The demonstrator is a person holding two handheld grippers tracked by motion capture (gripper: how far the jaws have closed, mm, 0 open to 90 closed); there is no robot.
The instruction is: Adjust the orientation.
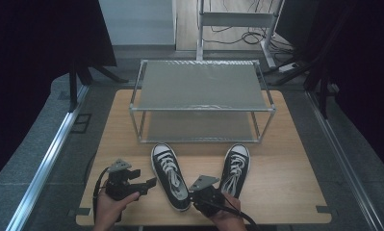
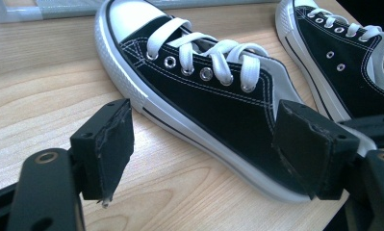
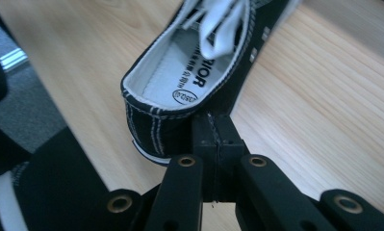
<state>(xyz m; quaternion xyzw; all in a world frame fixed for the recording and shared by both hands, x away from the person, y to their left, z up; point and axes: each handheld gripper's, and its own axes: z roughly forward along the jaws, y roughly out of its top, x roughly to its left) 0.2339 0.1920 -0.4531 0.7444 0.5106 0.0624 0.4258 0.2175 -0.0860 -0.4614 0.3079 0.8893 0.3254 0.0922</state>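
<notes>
Clenched right tongs (image 3: 213, 130) touch the right shoe's heel (image 3: 165, 125); left tongs (image 2: 204, 149), released, straddle the left shoe (image 2: 213, 96).

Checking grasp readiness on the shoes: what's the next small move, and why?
Probably open the right gripper. Its jaws are pressed together right behind the heel of the right shoe, so it grips nothing there. The left gripper is already open, its pads on either side of the left shoe without pressing on it.
</notes>
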